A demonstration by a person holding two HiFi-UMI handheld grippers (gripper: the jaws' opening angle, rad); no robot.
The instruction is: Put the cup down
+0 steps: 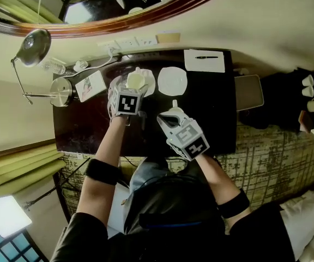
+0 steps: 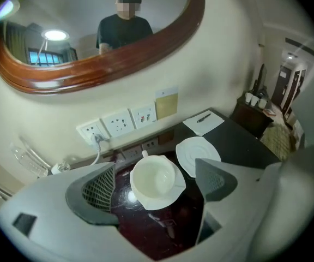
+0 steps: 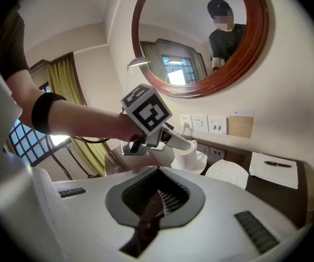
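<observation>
A white cup [image 2: 153,177] stands on its white saucer [image 2: 162,201] on the dark table [image 1: 211,119], near the wall. My left gripper [image 2: 154,171] hangs above it, open; both grey pads [image 2: 94,192] stand well clear of the cup's sides. From the head view the cup [image 1: 136,80] shows just beyond the left gripper [image 1: 131,94]. A second saucer [image 1: 172,81] lies bare to the cup's right. My right gripper [image 1: 173,112] hovers over the table nearer me, shut with nothing in it. The right gripper view shows the left gripper [image 3: 165,138] over the cup [image 3: 188,153].
A notepad with a pen [image 1: 204,60] lies at the table's far right. A desk lamp [image 1: 34,48], its round metal base [image 1: 63,90], a card [image 1: 90,85] and a plastic bottle [image 1: 53,67] crowd the left end. Wall sockets [image 2: 119,121] and a round mirror [image 2: 102,72] are behind.
</observation>
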